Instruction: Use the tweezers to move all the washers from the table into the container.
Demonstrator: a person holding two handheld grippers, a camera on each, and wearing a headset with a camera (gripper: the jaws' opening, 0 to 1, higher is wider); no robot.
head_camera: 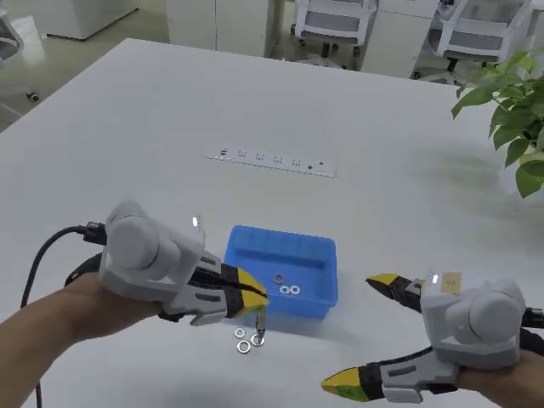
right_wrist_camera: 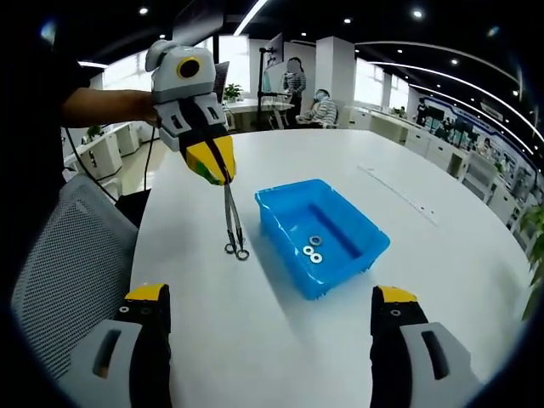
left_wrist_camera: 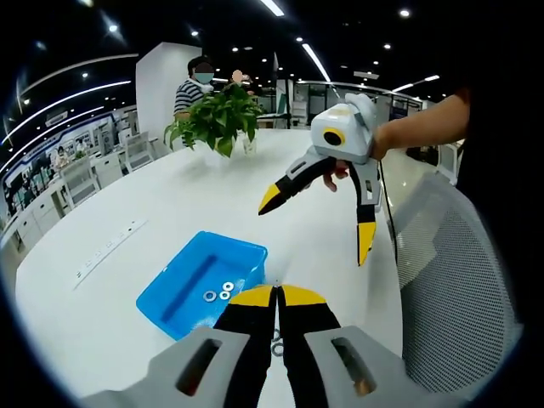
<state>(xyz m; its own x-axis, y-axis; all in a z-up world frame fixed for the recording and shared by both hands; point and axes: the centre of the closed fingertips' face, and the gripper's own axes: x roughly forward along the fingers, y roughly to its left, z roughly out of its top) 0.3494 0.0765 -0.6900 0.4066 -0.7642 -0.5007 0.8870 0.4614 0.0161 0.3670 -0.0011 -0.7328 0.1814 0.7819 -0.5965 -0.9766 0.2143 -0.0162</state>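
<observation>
A blue container (head_camera: 319,252) sits on the white table and holds three washers (head_camera: 287,287). Just in front of it, a few washers (head_camera: 245,343) lie on the table. My left gripper (head_camera: 257,298) is shut on the tweezers (head_camera: 260,324), which point down with their tips at the loose washers (right_wrist_camera: 237,252). In the right gripper view the tweezers (right_wrist_camera: 230,212) hang from the left gripper (right_wrist_camera: 209,163) beside the container (right_wrist_camera: 353,223). My right gripper (head_camera: 350,333) hovers open to the right of the container, with nothing between its jaws.
A white power strip (head_camera: 272,160) lies in the middle of the table. A green plant (head_camera: 512,110) stands at the right edge. Office chairs (head_camera: 331,21) line the far side. A mesh chair (right_wrist_camera: 64,263) is near the table's front edge.
</observation>
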